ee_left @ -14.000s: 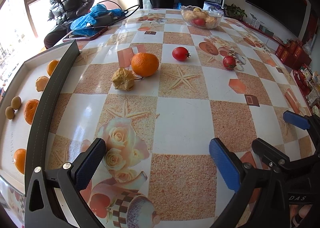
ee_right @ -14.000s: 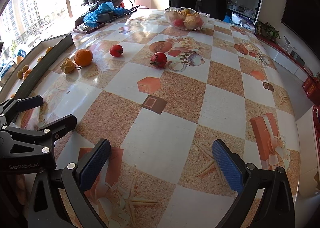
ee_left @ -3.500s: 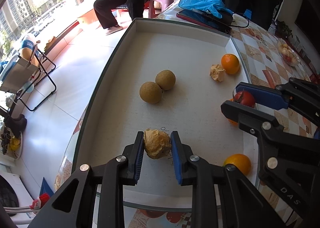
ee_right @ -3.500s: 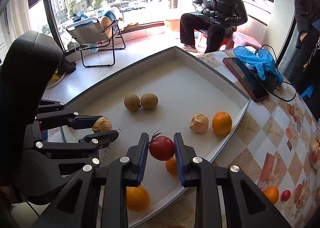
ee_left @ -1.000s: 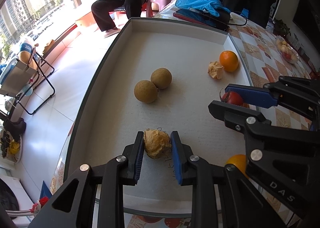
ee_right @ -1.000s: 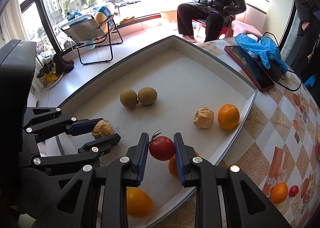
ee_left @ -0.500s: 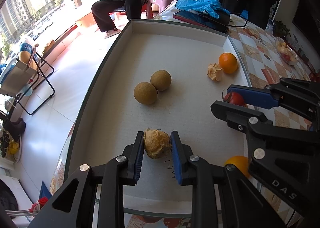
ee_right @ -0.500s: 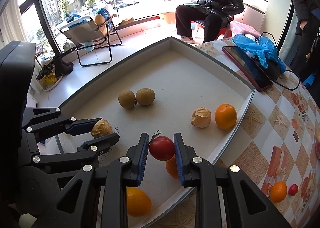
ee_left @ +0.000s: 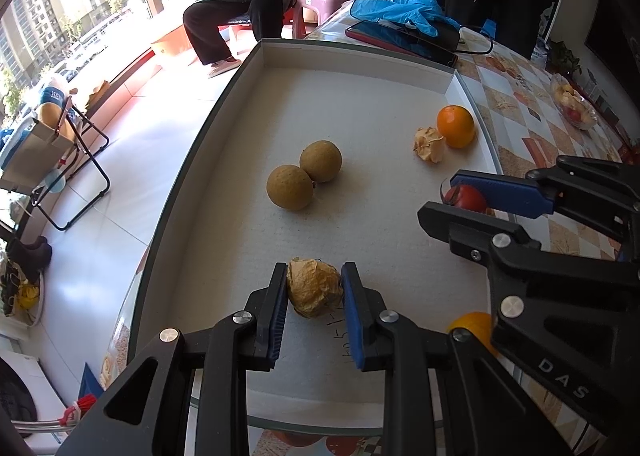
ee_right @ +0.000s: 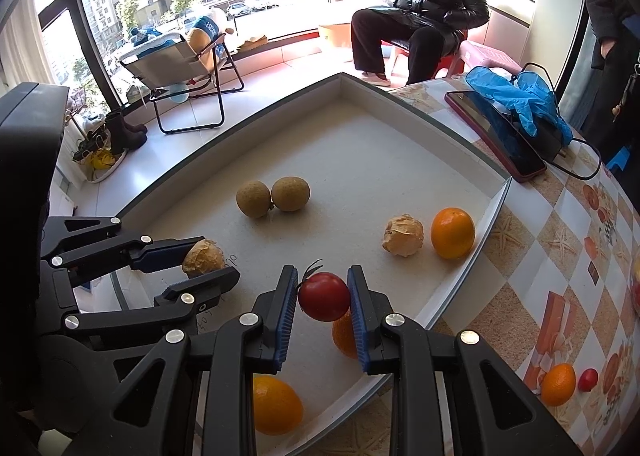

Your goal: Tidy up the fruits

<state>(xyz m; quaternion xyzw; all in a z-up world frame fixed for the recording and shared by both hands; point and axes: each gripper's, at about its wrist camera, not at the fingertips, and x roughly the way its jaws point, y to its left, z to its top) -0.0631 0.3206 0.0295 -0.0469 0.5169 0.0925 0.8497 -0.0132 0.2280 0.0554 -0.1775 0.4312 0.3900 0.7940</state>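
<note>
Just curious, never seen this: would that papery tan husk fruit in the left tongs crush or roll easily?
Probably fragile: the crinkled papery tan husk fruit looks thin-skinned between the left tongs. Likely light. Its lumpy shape should roll less than the two smooth round brown fruits.

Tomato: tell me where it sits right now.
The tomato is pinched in the right tongs over the near part of the white tray, just above an orange, right of the left tongs' husked fruit.
</note>
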